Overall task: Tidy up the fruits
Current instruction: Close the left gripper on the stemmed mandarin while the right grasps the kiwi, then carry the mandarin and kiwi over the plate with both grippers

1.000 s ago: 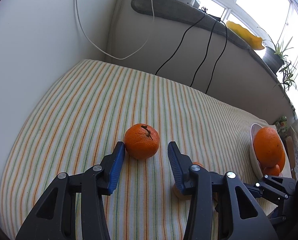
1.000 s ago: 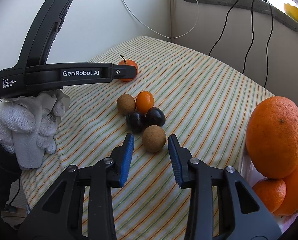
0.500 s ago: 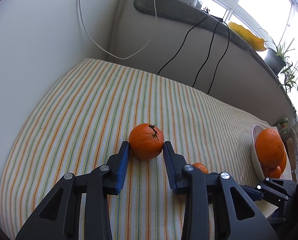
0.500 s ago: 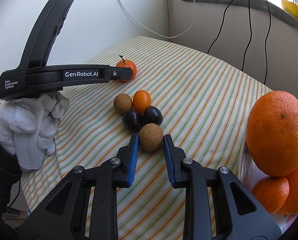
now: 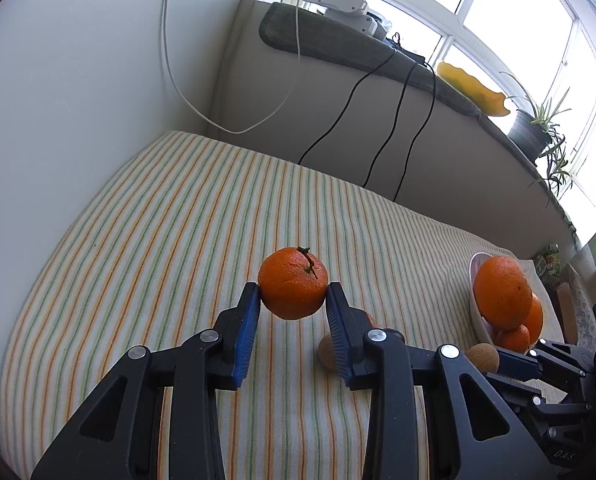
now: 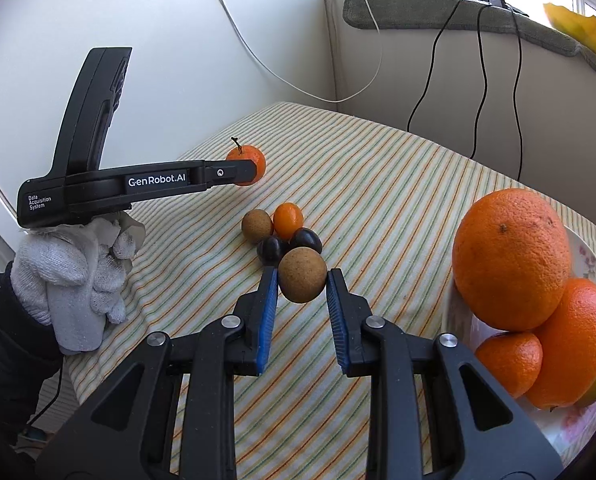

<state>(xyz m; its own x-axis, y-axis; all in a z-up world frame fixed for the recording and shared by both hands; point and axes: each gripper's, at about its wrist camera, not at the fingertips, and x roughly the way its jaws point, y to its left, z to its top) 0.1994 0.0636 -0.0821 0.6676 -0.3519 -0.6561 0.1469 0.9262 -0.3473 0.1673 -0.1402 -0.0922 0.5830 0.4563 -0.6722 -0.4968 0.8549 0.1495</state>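
Carrying fruit to plate [image 6: 589, 252] at 3 o'clock | left gripper [image 5: 292, 306] fingers clamp mandarin [image 5: 292, 283] | right gripper [image 6: 301, 282] fingers clamp brown fruit [image 6: 301, 275] | advice: keep both level, lower gently.

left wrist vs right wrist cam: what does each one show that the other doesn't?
Left wrist only: the left tongs head-on, shut on the stemmed mandarin, and a potted plant on the sill.

Right wrist only: the right tongs head-on, shut on a brown round fruit; two dark plums and a small orange fruit on the cloth; the gloved hand.

Both: the striped cloth, the mandarin, the plate of oranges, black cables and the yellow thing on the sill.
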